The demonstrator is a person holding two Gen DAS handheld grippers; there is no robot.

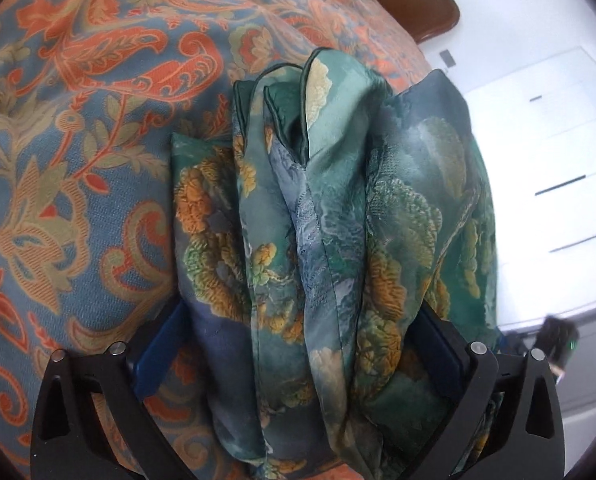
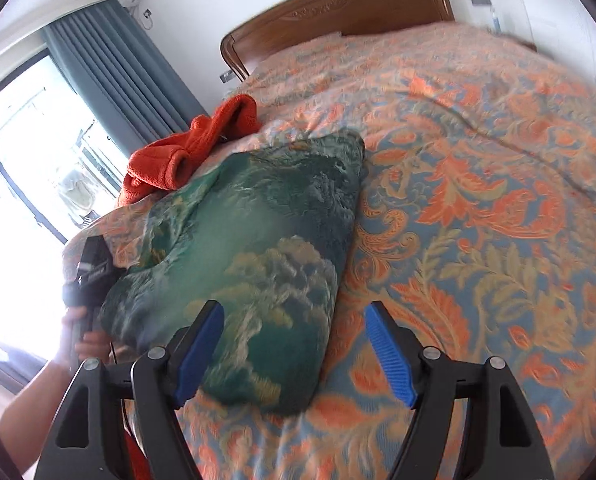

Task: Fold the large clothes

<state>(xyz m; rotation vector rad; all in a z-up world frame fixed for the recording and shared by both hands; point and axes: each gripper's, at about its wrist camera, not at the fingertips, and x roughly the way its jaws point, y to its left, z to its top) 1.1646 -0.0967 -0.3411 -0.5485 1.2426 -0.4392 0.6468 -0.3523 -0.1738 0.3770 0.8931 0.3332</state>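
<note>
The left claw point(image 1: 298, 344) is straddling the folded green satin garment point(image 1: 318, 220) on the bed point(image 1: 58, 160), jaws spread wide, not visibly pinching. The right claw point(image 2: 294, 352) is hanging open beside it, empty. The slippery layers may be sliding apart if lifted loosely.

Folded garment point(image 2: 254, 248) lies on bedspread point(image 2: 478, 208), towel point(image 2: 194, 148) behind it (headboard point(image 2: 338, 8) further back), right gripper point(image 2: 294, 344) in front.
</note>
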